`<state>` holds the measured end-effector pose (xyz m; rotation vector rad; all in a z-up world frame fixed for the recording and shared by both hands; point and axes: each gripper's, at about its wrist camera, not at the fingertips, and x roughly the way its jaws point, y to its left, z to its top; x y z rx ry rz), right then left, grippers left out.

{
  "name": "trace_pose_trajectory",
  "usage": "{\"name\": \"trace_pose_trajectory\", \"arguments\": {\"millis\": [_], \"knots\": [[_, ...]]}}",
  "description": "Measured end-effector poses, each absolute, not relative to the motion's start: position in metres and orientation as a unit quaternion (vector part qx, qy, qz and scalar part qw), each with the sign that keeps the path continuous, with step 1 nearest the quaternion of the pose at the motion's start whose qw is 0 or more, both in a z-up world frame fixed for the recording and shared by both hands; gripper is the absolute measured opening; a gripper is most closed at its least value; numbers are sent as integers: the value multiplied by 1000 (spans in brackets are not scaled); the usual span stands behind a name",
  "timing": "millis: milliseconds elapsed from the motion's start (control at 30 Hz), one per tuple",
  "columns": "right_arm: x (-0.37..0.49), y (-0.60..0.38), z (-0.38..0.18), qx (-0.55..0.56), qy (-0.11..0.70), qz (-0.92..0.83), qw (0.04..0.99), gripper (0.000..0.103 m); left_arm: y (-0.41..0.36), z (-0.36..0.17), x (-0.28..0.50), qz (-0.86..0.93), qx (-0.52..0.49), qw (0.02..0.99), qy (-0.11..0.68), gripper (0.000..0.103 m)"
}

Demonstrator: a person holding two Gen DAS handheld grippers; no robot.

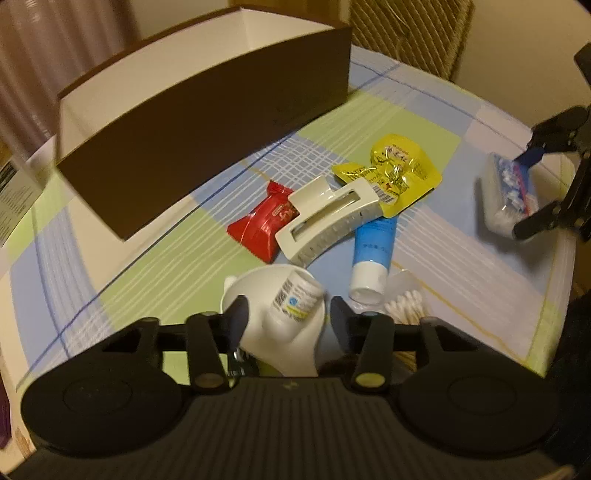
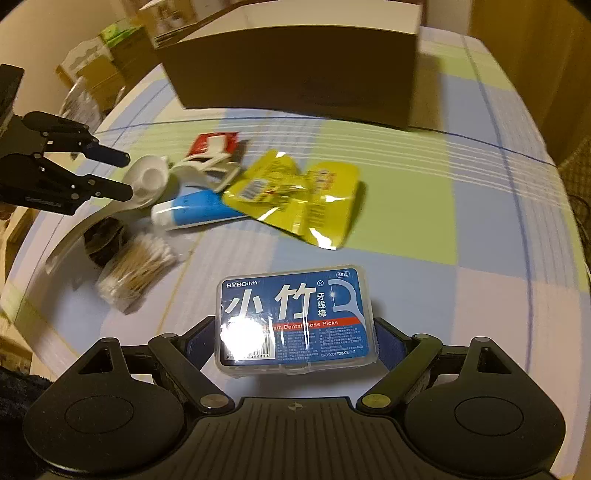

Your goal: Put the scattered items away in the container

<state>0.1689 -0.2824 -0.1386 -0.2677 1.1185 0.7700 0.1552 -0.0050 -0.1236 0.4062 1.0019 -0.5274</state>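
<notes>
The brown box (image 1: 207,122) with a white inside stands at the back of the table; it also shows in the right wrist view (image 2: 295,70). My left gripper (image 1: 290,315) is open around a white funnel (image 1: 273,314) with a small white bottle (image 1: 295,295) in it. My right gripper (image 2: 295,332) has its fingers at both sides of a clear dental floss pick box (image 2: 295,317); it looks shut on it. In the left wrist view that box (image 1: 506,195) sits between the right gripper's fingers (image 1: 535,221).
On the checked cloth lie a red sachet (image 1: 262,225), a cream hair claw (image 1: 328,218), a yellow packet (image 1: 399,173), a blue tube (image 1: 373,251) and a pack of cotton swabs (image 2: 136,269). A wicker chair (image 1: 410,33) stands behind the table.
</notes>
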Motion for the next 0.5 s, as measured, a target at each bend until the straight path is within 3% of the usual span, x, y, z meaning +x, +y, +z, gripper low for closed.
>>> {"name": "trace_pose_trajectory", "arguments": {"millis": [133,267,500], "knots": [[173,-293,-136,-112,518,339,777,89,-6,-132,165,-269,211,805,484,38],[177,-298,-137,-104,522,331,779,89,-7,-136,171,-288,210,794,493,29],[181,-296,-135,-100,518,334,781,89,-8,-137,173,-301,207,786,498,23]]}}
